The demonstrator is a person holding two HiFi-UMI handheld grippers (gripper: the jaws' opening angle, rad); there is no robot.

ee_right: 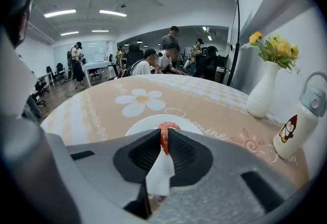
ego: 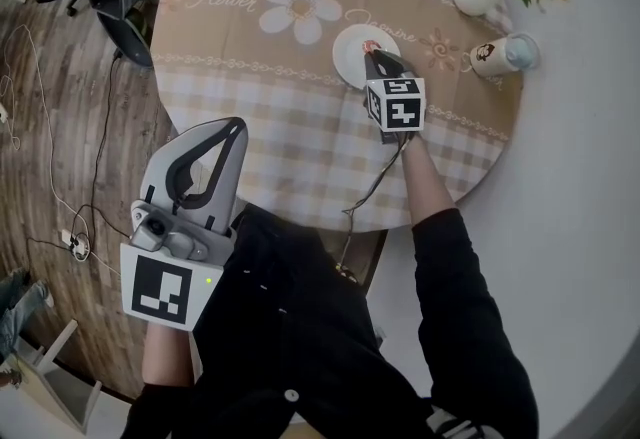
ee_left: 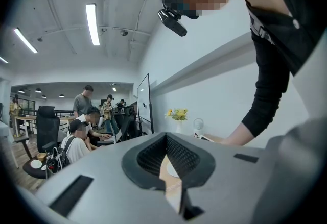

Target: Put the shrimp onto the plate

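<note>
The person's right forearm (ego: 425, 177) is reaching out straight over the near rim of the round table (ego: 300, 162), carrying the right gripper (ego: 375, 52) level above the white plate (ego: 345, 52). Its jaws are clamping the shrimp (ee_right: 167, 127) and are parted only by the shrimp's own thickness. The left gripper (ego: 232, 132) is hanging back off the table, close against the body, with its jaws pressing together on nothing and pointing towards the table.

The plate is sitting well in from every table edge, and bare cloth is lying all round it. The white vase of yellow flowers (ee_right: 263, 93) and the penguin bottle (ee_right: 299, 126) are standing well apart from the plate, on the right.

The shrimp is orange-red and curled. It is standing on edge between the pads, its arched back is poking out past the jaw tips, and its length is running along the pads. It is hovering over the plate's near part.
</note>
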